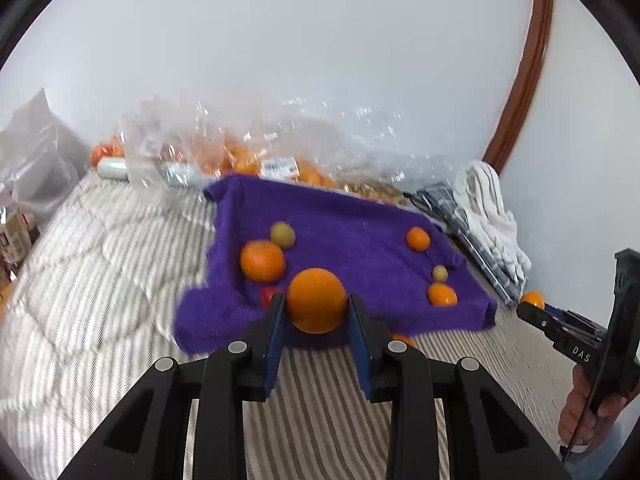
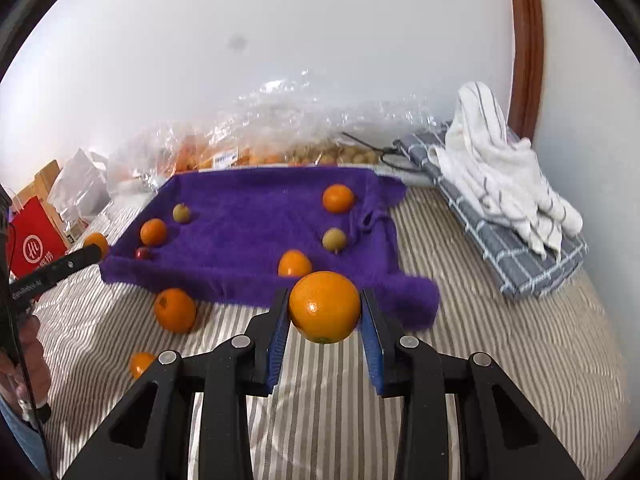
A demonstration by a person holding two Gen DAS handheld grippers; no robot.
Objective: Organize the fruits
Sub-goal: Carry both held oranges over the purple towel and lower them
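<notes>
A purple towel [image 1: 340,224] lies on the striped bed and also shows in the right wrist view [image 2: 248,216]. On it lie oranges [image 1: 262,261] [image 1: 418,239] [image 1: 442,294], small green-yellow fruits [image 1: 283,234] [image 1: 440,273] and a red fruit [image 2: 143,254]. My left gripper [image 1: 317,305] is shut on an orange [image 1: 316,298] held above the towel's near edge. My right gripper [image 2: 325,308] is shut on another orange [image 2: 325,307] in front of the towel. Two loose oranges [image 2: 175,310] [image 2: 140,363] lie on the bedspread.
Clear plastic bags of oranges and small fruits [image 2: 256,148] lie behind the towel by the wall. A white striped towel [image 2: 500,168] sits on a grey checked cloth [image 2: 520,256] at the right. A red paper bag [image 2: 36,240] and boxes stand at the left.
</notes>
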